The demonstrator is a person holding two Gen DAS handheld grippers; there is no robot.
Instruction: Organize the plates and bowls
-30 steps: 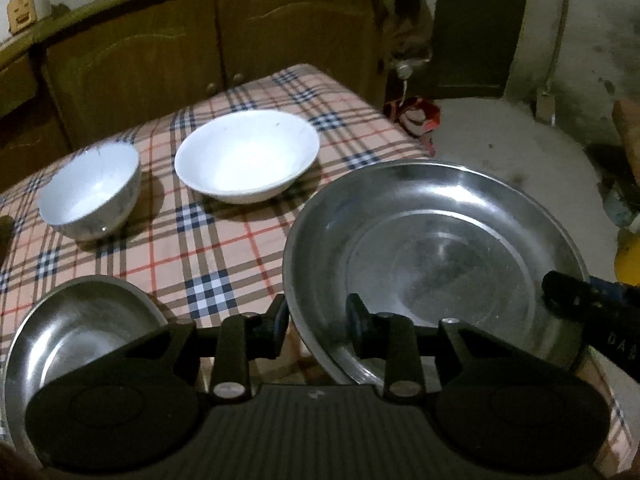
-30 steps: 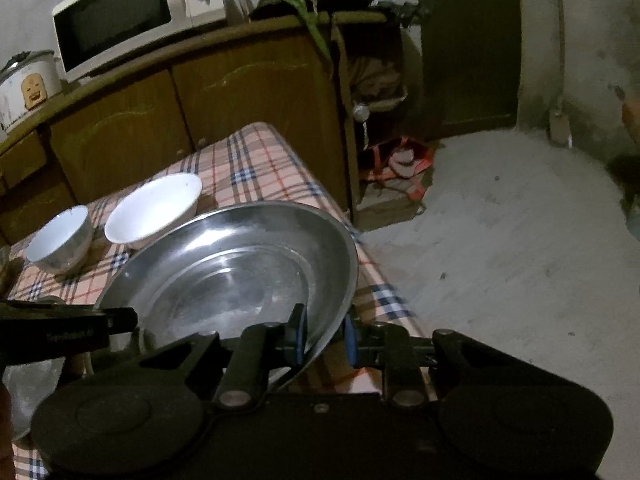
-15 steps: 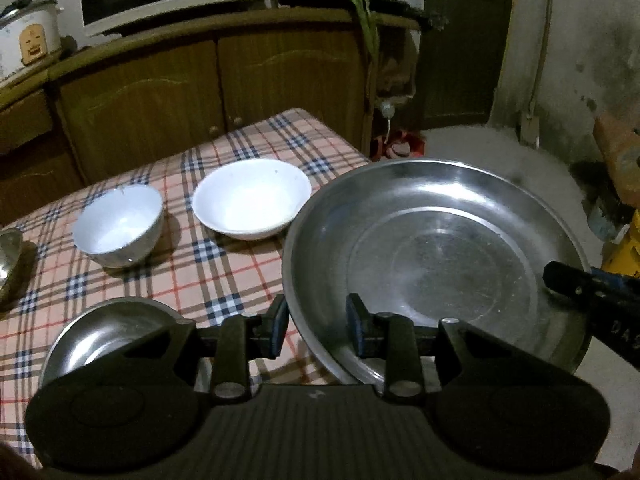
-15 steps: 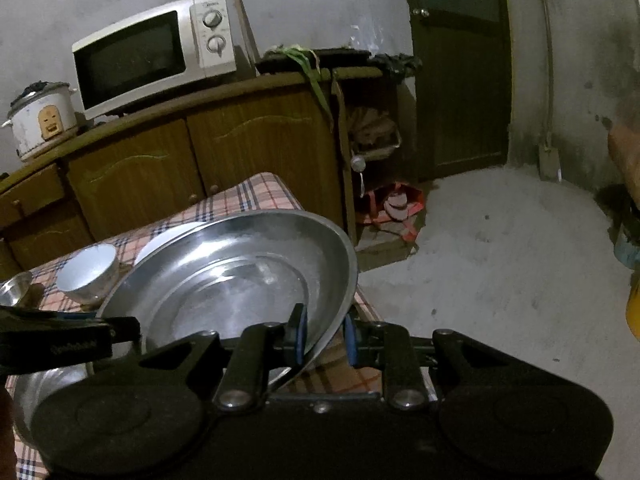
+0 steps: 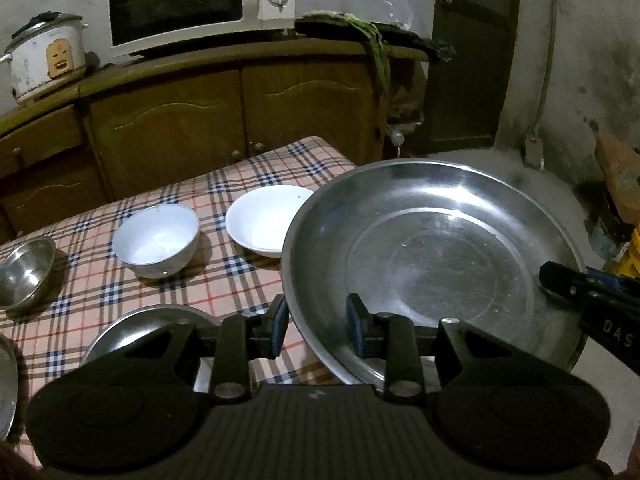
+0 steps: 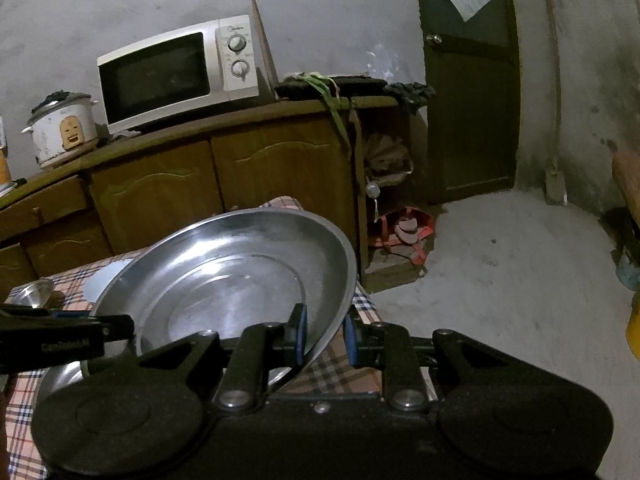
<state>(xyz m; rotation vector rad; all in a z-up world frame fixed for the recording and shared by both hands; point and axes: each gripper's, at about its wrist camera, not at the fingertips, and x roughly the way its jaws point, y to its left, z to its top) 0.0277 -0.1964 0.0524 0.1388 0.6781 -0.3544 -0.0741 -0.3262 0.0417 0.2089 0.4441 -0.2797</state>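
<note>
A large steel plate [image 5: 432,264] hangs tilted above the checked tablecloth [image 5: 92,292]. My left gripper [image 5: 316,320] is shut on its left rim. In the right wrist view the same plate [image 6: 224,280] has my right gripper [image 6: 325,334] shut on its right rim. On the table stand a deep white bowl [image 5: 156,240], a shallow white bowl [image 5: 268,220] partly behind the plate, a small steel bowl [image 5: 24,272] at the left, and a second steel plate [image 5: 148,324] just under my left gripper.
A wooden cabinet [image 5: 240,120] runs behind the table, carrying a microwave [image 5: 192,4] and a rice cooker [image 5: 44,56]. To the right the table's edge drops to a concrete floor [image 6: 500,280] with a red bag [image 6: 404,232] and a dark door [image 6: 468,100].
Both grippers have risen with the large steel plate between them. The bowls and table have sunk lower in view, and the microwave and cabinet top have come into sight.
</note>
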